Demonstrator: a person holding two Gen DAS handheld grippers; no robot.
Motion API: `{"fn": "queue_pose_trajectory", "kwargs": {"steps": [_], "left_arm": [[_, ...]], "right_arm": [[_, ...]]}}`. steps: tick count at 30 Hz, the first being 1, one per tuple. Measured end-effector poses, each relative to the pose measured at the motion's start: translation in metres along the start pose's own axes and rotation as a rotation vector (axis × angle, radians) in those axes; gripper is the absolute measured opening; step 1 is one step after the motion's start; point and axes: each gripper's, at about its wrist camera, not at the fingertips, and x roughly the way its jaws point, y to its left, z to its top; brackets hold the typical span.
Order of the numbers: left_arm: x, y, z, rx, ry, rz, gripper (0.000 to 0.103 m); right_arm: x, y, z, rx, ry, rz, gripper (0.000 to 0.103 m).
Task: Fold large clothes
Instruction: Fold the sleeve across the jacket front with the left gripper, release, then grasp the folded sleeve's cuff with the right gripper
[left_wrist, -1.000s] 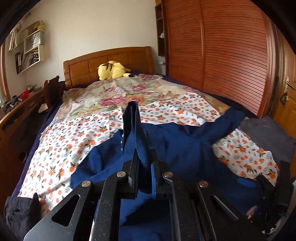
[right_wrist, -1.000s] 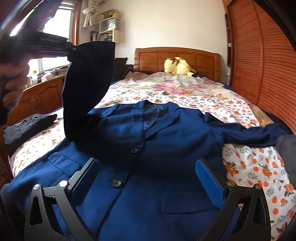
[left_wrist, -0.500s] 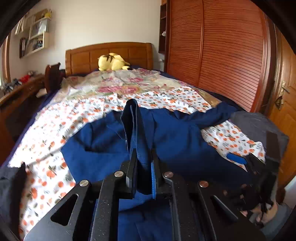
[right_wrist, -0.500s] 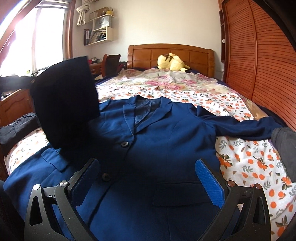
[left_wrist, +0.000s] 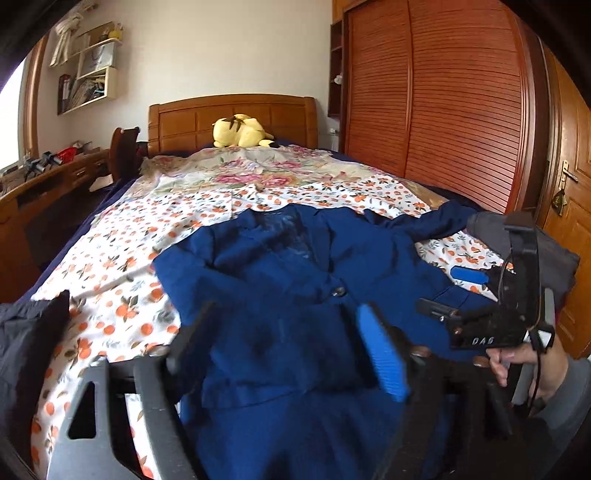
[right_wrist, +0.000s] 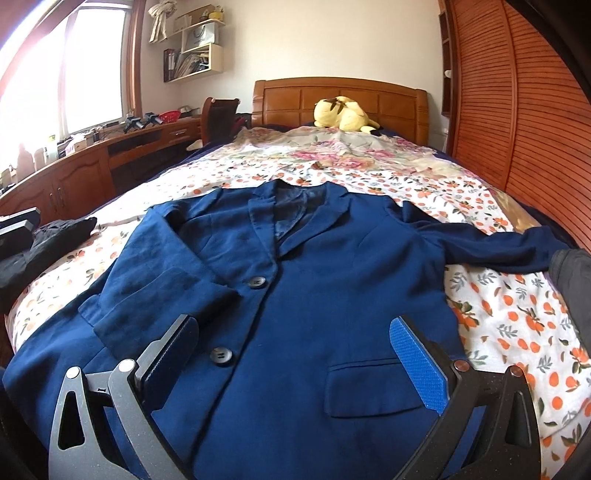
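jacket (right_wrist: 317, 280) lies face up on the bed (right_wrist: 498, 317), buttoned, with one sleeve (right_wrist: 159, 269) already folded in across the chest and the other sleeve (right_wrist: 491, 247) stretched out sideways, not yet folded. left tongs (left_wrist: 284, 350) stand wide and empty, though blurred; right tongs (right_wrist: 295, 365) are wide too, holding nothing. i judge it an early stage: second sleeve and body folds remain.

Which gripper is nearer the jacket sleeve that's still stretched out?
Right. The right gripper sits near the outstretched sleeve; the left gripper hangs over the folded sleeve side.
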Motion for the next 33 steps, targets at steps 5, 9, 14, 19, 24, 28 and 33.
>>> {"fn": "queue_pose_trajectory", "kwargs": {"steps": [5, 9, 14, 19, 24, 28, 33], "left_arm": [[-0.010, 0.022, -0.018, -0.033, -0.026, 0.079, 0.080], [-0.011, 0.043, -0.033, -0.067, -0.001, 0.122, 0.080], [-0.013, 0.062, -0.046, -0.092, 0.020, 0.156, 0.080], [-0.018, 0.077, -0.054, -0.099, 0.020, 0.177, 0.080], [-0.021, 0.084, -0.057, -0.114, 0.015, 0.174, 0.080], [-0.023, 0.087, -0.059, -0.122, 0.011, 0.163, 0.080], [-0.024, 0.085, -0.056, -0.123, 0.000, 0.147, 0.080]], "right_arm": [[0.008, 0.011, -0.003, -0.040, 0.026, 0.041, 0.103], [0.015, 0.022, -0.002, -0.070, 0.054, 0.090, 0.103], [0.017, 0.038, 0.000, -0.106, 0.066, 0.161, 0.099], [0.030, 0.064, 0.001, -0.155, 0.101, 0.219, 0.090], [0.046, 0.078, 0.003, -0.185, 0.167, 0.280, 0.073], [0.051, 0.080, 0.004, -0.227, 0.192, 0.301, 0.028], [0.029, 0.065, 0.017, -0.214, 0.122, 0.294, 0.011]]}}
